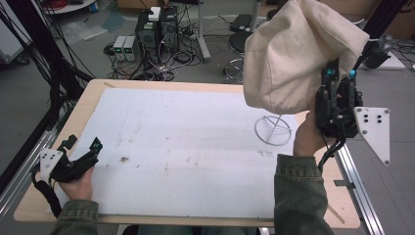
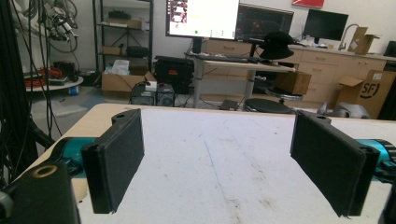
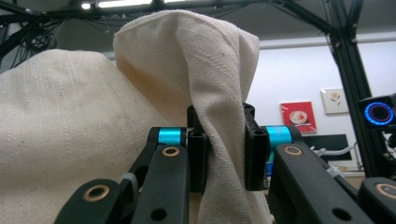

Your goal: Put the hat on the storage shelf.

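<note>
The white-covered table (image 1: 195, 147) is the landmark here, with a bare wooden edge showing round its sheet. Above its far right corner hangs a cream canvas bag (image 1: 293, 54), bulging and creased, held up in the air well clear of the tabletop. Just under the bag, on the table's right side, stands a small wire stand (image 1: 273, 129) with a ring base and a thin upright stem.

The right gripper (image 1: 337, 81), raised over the table's right edge, has its jaws closed narrowly on a gathered fold of the bag's cloth (image 3: 224, 126); in the right gripper view the fabric is pinched flat between the two black pads. The left gripper (image 1: 80, 159) rests low at the table's near left corner, its jaws spread wide with nothing between them (image 2: 219, 154).

The bag looks light and wholly limp: it drapes and folds under its own weight, so it should not slip or break, but it will sag and swing. A bunched hem or seam likely gives the surest hold; a single thin layer could pull free.
</note>
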### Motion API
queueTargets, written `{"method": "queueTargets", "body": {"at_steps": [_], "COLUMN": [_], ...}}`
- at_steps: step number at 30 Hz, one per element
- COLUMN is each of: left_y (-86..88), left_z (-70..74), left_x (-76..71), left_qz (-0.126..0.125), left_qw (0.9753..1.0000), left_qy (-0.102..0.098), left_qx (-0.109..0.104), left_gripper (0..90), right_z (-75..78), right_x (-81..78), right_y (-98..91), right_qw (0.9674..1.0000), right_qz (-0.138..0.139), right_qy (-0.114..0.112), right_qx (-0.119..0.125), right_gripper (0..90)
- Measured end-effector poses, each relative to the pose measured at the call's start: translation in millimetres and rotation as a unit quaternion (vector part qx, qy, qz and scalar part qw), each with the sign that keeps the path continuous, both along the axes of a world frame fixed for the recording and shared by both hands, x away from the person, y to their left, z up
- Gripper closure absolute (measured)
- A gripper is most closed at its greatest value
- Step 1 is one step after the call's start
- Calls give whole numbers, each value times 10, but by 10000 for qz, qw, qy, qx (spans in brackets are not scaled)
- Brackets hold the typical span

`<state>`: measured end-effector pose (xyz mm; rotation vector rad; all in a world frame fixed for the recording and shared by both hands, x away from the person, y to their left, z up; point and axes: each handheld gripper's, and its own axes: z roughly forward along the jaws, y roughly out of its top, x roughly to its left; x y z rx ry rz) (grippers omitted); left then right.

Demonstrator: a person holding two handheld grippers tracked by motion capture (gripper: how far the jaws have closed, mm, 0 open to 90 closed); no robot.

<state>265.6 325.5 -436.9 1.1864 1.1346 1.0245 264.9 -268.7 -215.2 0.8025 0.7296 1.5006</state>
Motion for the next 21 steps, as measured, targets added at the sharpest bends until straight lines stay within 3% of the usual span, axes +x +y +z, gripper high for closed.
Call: {"method": "queueTargets", "body": {"at_steps": [6,12,16,21], "left_y": [0,0,0,5], "left_z": [1,-5,-6,-8], "left_x": [1,16,23,27], "left_qz": [-5,-37,-55,-55], "left_qw": [10000,10000,10000,10000], "left_qy": [-2,-9,-7,-5], "left_qx": [-7,-35,-52,-72], "left_gripper": [177,180,180,181], "right_z": [39,35,19,-120], "right_x": [15,63,127,211], "right_y": [-52,-140,-213,-265], "right_qw": [9996,9977,9957,9927], "right_qz": [-259,-608,-795,-901], "right_qy": [-127,-127,30,376], "right_qx": [61,275,476,707], "right_gripper": [766,764,763,758]}}
